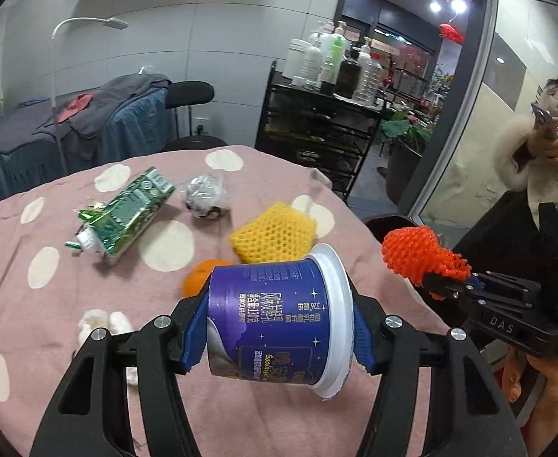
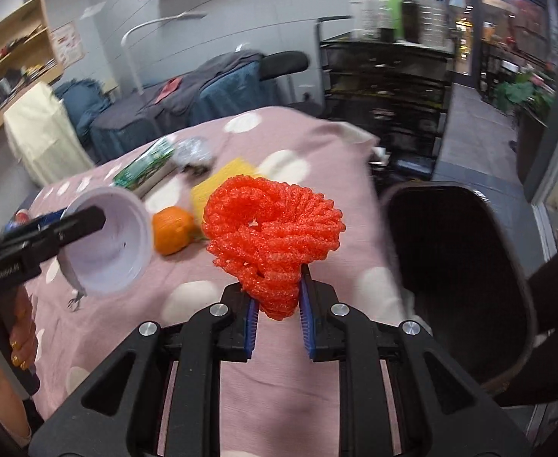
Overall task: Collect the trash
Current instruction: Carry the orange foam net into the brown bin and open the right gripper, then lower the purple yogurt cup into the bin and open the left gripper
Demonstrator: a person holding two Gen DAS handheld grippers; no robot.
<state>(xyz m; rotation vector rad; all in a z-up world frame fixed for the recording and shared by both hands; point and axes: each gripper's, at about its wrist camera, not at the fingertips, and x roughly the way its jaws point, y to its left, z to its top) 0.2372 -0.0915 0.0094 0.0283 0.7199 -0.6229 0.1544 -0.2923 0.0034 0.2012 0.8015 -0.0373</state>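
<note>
The left gripper (image 1: 279,327) clamps a purple yogurt cup (image 1: 275,323) across its thin sides, rim at three o'clock; it looks empty, light and easy to crush, so a gentle hold suits. The right gripper (image 2: 277,316) pinches a red foam net (image 2: 275,228), soft and springy, by its lower end. At three o'clock of that net gapes a dark bin (image 2: 461,266). Farther off on the spotted tabletop (image 1: 50,304) lie an orange (image 2: 172,234), a yellow net (image 1: 273,236), a green carton (image 1: 126,217) and crumpled plastic (image 1: 204,194), all likely light.
</note>
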